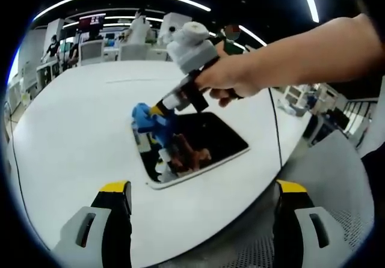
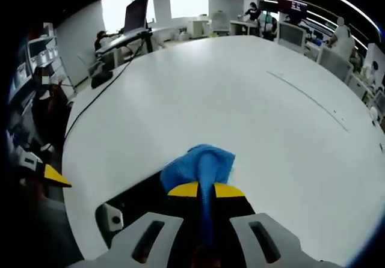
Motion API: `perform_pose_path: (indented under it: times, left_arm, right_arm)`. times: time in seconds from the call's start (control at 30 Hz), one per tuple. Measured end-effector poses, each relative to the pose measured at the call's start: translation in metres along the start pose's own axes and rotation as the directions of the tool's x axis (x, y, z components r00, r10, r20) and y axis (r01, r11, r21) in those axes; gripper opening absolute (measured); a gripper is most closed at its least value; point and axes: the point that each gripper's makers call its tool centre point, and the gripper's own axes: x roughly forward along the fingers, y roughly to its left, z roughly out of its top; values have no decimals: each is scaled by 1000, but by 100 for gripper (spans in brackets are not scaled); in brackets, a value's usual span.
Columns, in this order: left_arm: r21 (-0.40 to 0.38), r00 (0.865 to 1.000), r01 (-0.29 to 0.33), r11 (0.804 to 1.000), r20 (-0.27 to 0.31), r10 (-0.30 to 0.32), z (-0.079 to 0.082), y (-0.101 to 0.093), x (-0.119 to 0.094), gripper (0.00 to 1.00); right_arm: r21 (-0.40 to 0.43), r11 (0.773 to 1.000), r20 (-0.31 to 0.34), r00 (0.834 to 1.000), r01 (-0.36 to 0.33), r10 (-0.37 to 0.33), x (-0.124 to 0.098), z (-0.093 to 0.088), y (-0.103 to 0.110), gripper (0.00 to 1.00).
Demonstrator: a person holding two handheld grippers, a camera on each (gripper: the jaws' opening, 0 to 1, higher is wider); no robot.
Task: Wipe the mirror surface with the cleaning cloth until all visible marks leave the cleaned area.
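A dark rectangular mirror (image 1: 224,134) with a white frame lies flat on the white table (image 1: 72,130). A person's hand reaches in from the right holding my right gripper (image 1: 161,107), which is shut on a blue cleaning cloth (image 1: 146,118) pressed at the mirror's far left corner. In the right gripper view the jaws (image 2: 206,190) pinch the cloth (image 2: 201,161), and it bunches out over the mirror's edge (image 2: 135,201). My left gripper (image 1: 201,199) hovers at the near table edge, its jaws wide apart and empty. Reflections of the cloth and hand show in the glass.
A thin black cable (image 2: 99,97) runs across the table toward its edge. A grey mesh chair (image 1: 340,190) stands beside the table at the lower right. Desks, monitors, chairs and people (image 2: 258,12) fill the room behind.
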Motion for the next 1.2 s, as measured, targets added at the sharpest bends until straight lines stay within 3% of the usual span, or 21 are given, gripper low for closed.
perform_pose_path:
  times: [0.7, 1.2]
  left_arm:
    - [-7, 1000, 1, 1000, 6, -1, 1, 1, 0, 99]
    - [-14, 1000, 0, 1000, 5, 0, 1, 1, 0, 99]
  right_arm:
    - [-1, 1000, -19, 1000, 16, -16, -10, -11, -10, 2]
    - [19, 996, -10, 997, 82, -82, -13, -16, -4, 2]
